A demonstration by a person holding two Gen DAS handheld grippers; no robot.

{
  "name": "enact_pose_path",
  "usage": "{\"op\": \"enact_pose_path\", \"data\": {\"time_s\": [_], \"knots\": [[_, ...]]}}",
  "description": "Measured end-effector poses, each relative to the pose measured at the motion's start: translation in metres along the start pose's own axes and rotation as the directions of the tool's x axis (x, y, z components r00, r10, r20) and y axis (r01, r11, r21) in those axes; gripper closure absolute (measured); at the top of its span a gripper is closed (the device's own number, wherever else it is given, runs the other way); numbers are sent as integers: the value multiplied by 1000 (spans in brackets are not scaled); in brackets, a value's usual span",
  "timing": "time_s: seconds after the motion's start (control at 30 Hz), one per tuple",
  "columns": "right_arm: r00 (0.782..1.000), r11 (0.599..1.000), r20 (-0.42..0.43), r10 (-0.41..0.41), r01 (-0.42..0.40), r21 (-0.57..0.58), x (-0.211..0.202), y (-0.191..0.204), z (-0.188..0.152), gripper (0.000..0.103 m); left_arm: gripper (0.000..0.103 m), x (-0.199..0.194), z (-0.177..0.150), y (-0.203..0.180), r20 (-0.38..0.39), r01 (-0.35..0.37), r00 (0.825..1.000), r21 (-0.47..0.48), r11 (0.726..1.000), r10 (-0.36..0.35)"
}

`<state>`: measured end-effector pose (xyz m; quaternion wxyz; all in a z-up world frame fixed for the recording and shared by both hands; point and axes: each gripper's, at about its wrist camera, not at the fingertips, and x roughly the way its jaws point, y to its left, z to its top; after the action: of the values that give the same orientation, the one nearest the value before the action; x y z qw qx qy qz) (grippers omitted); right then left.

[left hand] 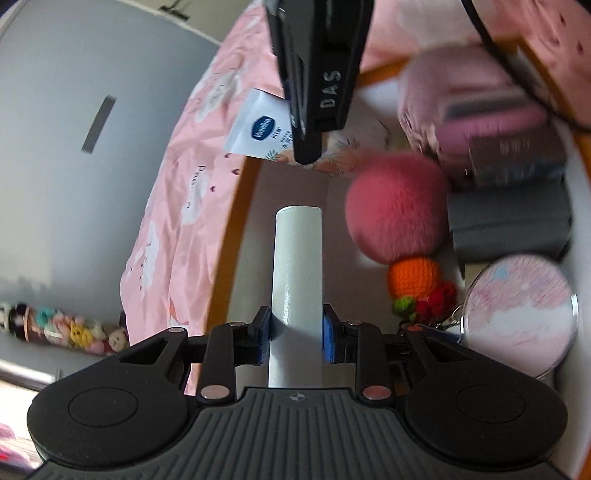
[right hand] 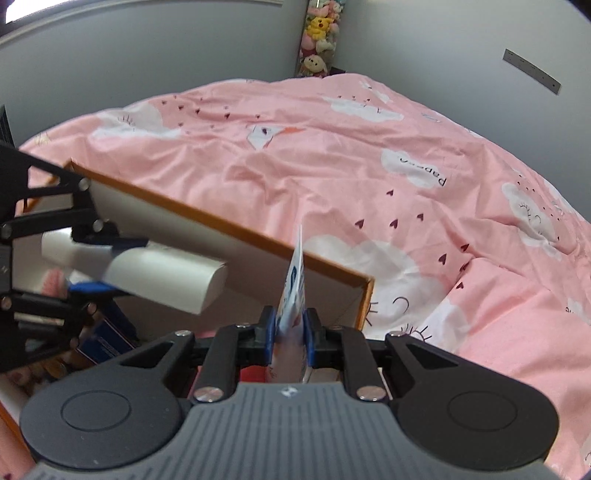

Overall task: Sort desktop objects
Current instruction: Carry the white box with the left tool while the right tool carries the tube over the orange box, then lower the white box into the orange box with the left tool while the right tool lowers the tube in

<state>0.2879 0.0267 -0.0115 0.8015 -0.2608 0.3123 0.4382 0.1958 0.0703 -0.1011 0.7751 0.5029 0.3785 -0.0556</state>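
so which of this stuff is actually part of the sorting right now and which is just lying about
In the job:
- white tube, gripped in the left claw
- Vaseline sachet, gripped in the right claw
- orange-edged box, which both are held over

Just lying about:
- pink pompom, crochet orange and round mirror, in the box
- pink duvet
- plush toys

Soft daylight, fisheye warp (edges blurred)

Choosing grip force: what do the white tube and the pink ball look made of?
White tube: smooth, semi-gloss, likely plastic; a highlight streak runs along it. Pink ball: fluffy fur or plush; fuzzy, soft outline, probably squashy.
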Motion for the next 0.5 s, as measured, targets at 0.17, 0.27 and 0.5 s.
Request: {"op": "enact_pose_path", "data": {"time_s": [0.17, 0.27, 0.5], "knots": [[1000, 1000, -19, 8, -8, 8, 9, -5, -4, 85, 71, 19, -4, -13, -2, 1, 1000, 94, 996, -1], [999, 1000, -33, 7, -7, 9, 13, -6, -6, 84, 71, 24, -4, -16, 0, 25, 1000, 98, 995, -25], [999, 1000, -41, 18, -18, 0, 12, -4, -9, 85, 71, 31, -6, -25, -14, 107, 994, 132, 986, -106]]}}
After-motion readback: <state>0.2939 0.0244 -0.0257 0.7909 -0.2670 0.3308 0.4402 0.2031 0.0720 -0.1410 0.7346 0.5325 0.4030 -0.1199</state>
